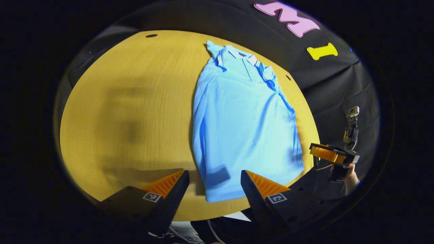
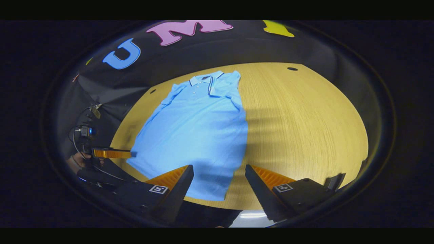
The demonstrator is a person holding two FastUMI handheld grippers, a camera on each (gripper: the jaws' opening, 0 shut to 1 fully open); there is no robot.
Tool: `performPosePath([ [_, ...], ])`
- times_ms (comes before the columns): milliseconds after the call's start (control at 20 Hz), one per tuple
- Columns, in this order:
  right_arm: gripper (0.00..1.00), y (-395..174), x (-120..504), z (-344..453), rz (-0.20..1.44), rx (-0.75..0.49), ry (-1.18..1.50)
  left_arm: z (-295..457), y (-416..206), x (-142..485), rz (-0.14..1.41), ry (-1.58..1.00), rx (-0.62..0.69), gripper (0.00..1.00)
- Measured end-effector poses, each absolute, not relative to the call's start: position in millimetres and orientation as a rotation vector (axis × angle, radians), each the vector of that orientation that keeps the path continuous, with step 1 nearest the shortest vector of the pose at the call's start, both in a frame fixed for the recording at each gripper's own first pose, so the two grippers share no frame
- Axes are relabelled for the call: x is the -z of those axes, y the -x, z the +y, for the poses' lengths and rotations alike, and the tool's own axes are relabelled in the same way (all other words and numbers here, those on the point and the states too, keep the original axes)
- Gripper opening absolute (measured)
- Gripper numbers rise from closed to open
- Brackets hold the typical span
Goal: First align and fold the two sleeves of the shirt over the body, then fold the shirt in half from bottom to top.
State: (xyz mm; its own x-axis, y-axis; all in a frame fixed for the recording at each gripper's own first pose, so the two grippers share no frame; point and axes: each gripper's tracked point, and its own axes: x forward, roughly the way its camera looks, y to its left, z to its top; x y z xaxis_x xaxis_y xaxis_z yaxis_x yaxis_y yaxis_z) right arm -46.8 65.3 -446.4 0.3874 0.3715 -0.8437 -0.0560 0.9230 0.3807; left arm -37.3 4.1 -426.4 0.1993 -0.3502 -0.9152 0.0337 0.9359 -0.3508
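Observation:
A light blue polo shirt (image 1: 242,122) lies flat on the round wooden table (image 1: 135,112), collar far, hem near, both sleeves folded in over the body. My left gripper (image 1: 215,179) hovers open above the hem's left corner, nothing between its fingers. In the right gripper view the shirt (image 2: 200,132) lies left of centre on the table (image 2: 305,128), and my right gripper (image 2: 219,174) stands open over the hem's right corner. The right gripper (image 1: 330,154), held by a hand, also shows at the shirt's right edge in the left gripper view; the left gripper (image 2: 112,153) shows at the left in the right gripper view.
Black cloth walls the booth behind the table. Small dark holes (image 1: 151,35) (image 2: 292,68) sit in the tabletop near its far edge. Bare wood spreads left of the shirt in the left gripper view and right of it in the right gripper view.

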Motion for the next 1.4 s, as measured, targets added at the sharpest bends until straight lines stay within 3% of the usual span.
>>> performPosePath([
  [300, 0.96, 74.1, 468.4, 78.9, 1.286, -0.225, -0.479, -7.4, 38.7, 429.0, 1.351, 0.249, 0.315, 0.97],
  [400, 0.87, 76.6, 473.0, 83.2, 1.337, -0.208, -0.527, -12.3, 37.5, 430.9, 1.345, 0.221, 0.337, 0.93],
  [450, 0.8, 72.5, 476.6, 87.8, 1.353, -0.206, -0.551, -14.8, 36.7, 432.2, 1.34, 0.213, 0.341, 0.91],
  [500, 0.66, 70.1, 480.3, 89.4, 1.371, -0.205, -0.557, -17.4, 35.6, 433.9, 1.336, 0.2, 0.347, 0.89],
  [550, 0.65, 69.8, 484.3, 88.8, 1.386, -0.207, -0.548, -18.8, 35.3, 435.8, 1.33, 0.188, 0.35, 0.87],
  [600, 0.37, 71.3, 488.7, 91.7, 1.403, -0.224, -0.539, -19.8, 34.1, 437.8, 1.329, 0.178, 0.348, 0.78],
  [650, 0.24, 72.9, 488.6, 88.1, 1.416, -0.239, -0.51, -21.0, 31.9, 438.3, 1.32, 0.167, 0.349, 0.73],
  [700, 0.12, 71.7, 489.9, 86.2, 1.41, -0.252, -0.488, -21.1, 31.3, 439.9, 1.317, 0.16, 0.347, 0.61],
  [750, 0.1, 73.3, 487.9, 86.4, 1.416, -0.269, -0.484, -21.1, 30.6, 443.5, 1.316, 0.159, 0.345, 0.55],
  [800, 0.03, 71.1, 489.8, 87.5, 1.417, -0.269, -0.508, -21.6, 30.3, 442.7, 1.315, 0.176, 0.344, 0.38],
  [900, 0.02, 70.9, 487.4, 86.9, 1.421, -0.266, -0.574, -24.4, 28.9, 441.5, 1.322, 0.232, 0.339, 0.25],
  [950, 0.07, 70.3, 485.5, 89.0, 1.406, -0.284, -0.6, -25.6, 25.1, 440.3, 1.307, 0.257, 0.334, 0.2],
  [1050, 0.05, 70.3, 484.0, 87.9, 1.381, -0.323, -0.581, -22.9, 25.7, 438.4, 1.308, 0.248, 0.342, 0.06],
  [1300, 0.08, 36.1, 449.3, 109.3, 1.219, -0.451, -0.578, -19.6, -3.2, 407.3, 1.189, 0.181, 0.369, 0.06],
  [1350, 0.04, 28.1, 441.8, 111.2, 1.194, -0.475, -0.563, -18.3, -15.0, 398.8, 1.151, 0.166, 0.367, 0.06],
  [1400, 0.08, 17.4, 432.6, 113.7, 1.161, -0.493, -0.544, -17.9, -29.0, 388.0, 1.112, 0.15, 0.371, 0.07],
])
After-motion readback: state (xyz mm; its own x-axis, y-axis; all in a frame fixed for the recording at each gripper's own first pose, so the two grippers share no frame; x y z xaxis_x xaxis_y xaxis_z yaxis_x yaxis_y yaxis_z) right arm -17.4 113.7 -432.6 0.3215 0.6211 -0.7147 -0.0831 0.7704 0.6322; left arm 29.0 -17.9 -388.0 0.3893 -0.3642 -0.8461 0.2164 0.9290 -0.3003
